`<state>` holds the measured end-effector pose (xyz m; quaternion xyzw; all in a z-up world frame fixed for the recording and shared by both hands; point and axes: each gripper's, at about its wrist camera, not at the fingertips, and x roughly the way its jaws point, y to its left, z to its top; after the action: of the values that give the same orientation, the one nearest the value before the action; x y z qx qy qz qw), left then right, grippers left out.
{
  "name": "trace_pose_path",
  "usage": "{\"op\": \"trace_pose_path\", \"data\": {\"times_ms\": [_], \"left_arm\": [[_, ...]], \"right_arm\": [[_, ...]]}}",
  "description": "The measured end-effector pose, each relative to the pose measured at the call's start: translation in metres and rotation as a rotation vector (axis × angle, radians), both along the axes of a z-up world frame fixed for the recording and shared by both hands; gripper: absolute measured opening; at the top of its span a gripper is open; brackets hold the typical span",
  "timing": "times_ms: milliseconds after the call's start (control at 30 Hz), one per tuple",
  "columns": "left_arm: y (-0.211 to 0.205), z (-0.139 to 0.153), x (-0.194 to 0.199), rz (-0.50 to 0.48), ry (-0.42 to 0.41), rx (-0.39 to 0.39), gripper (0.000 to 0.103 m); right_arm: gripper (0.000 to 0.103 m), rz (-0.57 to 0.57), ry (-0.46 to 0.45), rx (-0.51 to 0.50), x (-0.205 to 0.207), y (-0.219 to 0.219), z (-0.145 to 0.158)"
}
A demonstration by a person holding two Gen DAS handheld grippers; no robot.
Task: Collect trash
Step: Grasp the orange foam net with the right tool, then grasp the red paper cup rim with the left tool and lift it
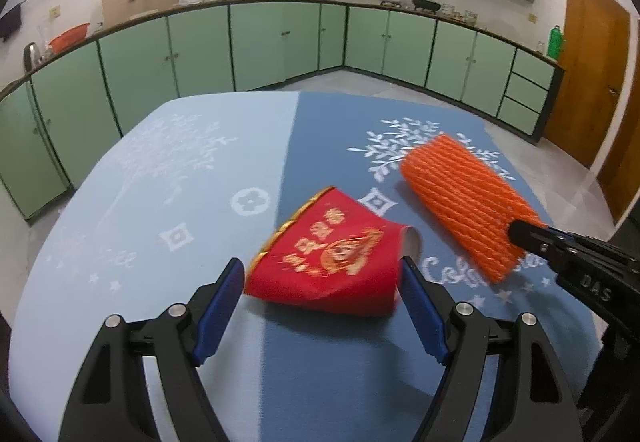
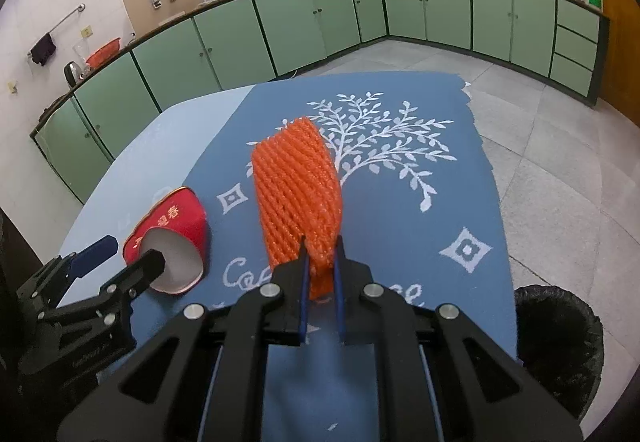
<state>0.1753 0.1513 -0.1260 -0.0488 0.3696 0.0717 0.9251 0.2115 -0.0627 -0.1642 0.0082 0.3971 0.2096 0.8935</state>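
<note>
Orange foam net sleeve (image 2: 298,188) lies lengthwise away from right gripper (image 2: 320,262), pinched at near end. Left gripper (image 1: 322,306), wide open, straddles a tipped red paper cup (image 1: 332,256), rim toward right gripper.

Crushed red paper cup (image 1: 332,258) lies sideways beside orange foam net sleeve (image 2: 298,194).

The crushed paper cup (image 1: 328,262) is red with gold lettering. The foam net sleeve (image 2: 298,198) is orange and ribbed. The bench cloth (image 1: 160,202) is two-tone blue with white leaf prints.
</note>
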Motion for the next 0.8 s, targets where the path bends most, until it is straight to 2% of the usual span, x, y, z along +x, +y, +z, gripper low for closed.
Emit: {"op": "trace_pose_path", "data": {"times_ms": [400, 533, 633, 800], "left_arm": [[0.051, 0.002, -0.021, 0.118, 0.021, -0.008, 0.076], [0.044, 0.006, -0.024, 0.083, 0.008, -0.053, 0.077], [0.029, 0.007, -0.017, 0.051, 0.009, -0.064, 0.082], [0.023, 0.000, 0.000, 0.115, 0.035, -0.039, 0.082]], "right_arm": [[0.009, 0.014, -0.007, -0.006, -0.003, 0.007, 0.001], [0.009, 0.014, -0.006, -0.005, -0.003, 0.010, 0.001], [0.009, 0.014, -0.008, -0.007, -0.004, 0.010, 0.002], [0.009, 0.007, -0.005, -0.006, -0.001, 0.004, 0.000]]}}
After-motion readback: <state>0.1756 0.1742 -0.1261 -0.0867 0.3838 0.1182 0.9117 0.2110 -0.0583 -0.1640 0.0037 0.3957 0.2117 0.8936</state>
